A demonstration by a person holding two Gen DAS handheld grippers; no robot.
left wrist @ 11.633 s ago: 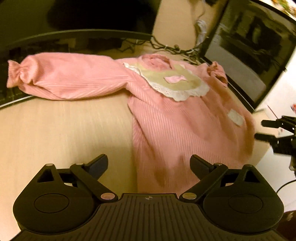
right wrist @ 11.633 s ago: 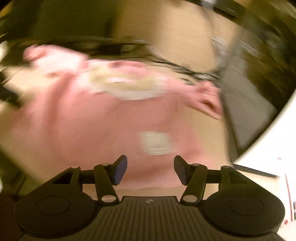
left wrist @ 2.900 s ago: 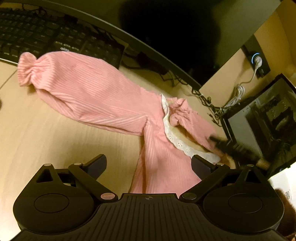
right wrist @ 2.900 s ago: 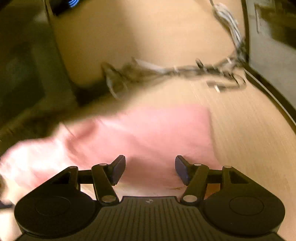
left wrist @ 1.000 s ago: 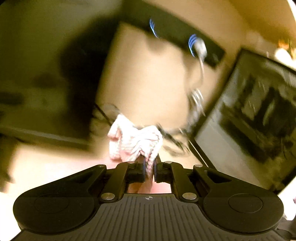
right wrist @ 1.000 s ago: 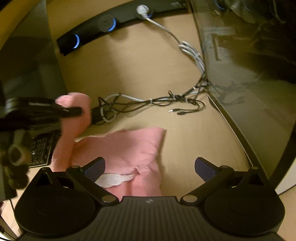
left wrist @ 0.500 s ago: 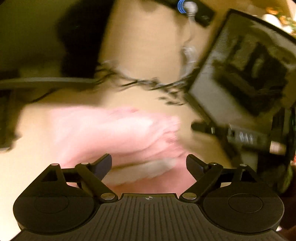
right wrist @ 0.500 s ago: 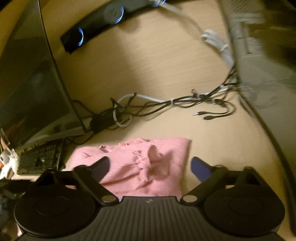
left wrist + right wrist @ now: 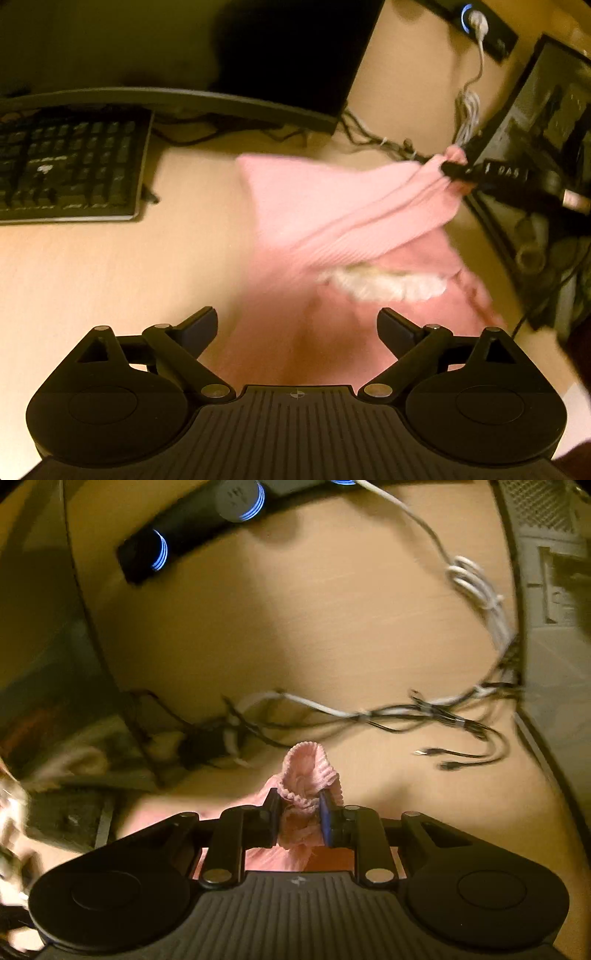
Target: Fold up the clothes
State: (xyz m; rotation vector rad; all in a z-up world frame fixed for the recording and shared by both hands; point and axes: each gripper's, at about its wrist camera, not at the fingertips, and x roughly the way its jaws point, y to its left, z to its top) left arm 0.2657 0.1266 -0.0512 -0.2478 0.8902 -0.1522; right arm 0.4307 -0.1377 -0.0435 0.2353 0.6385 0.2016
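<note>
A pink ribbed top point(image 9: 332, 229) with a white lace collar point(image 9: 384, 284) lies on the wooden desk point(image 9: 110, 280). One sleeve is drawn across the body toward the right. My left gripper point(image 9: 297, 325) is open and empty over the garment's lower part. My right gripper point(image 9: 298, 805) is shut on the gathered pink sleeve cuff point(image 9: 308, 771). It also shows in the left wrist view point(image 9: 452, 170), holding the cuff up at the right.
A black keyboard point(image 9: 66, 166) sits at the left, under a curved monitor point(image 9: 184, 55). A tangle of cables point(image 9: 369, 716) and a power strip point(image 9: 192, 520) lie behind. A dark computer case point(image 9: 543, 155) stands at the right.
My right gripper has shut on the sleeve cuff and lifted it to the right. My left gripper, which let the sleeve go half a second ago, has drawn back and stays open.
</note>
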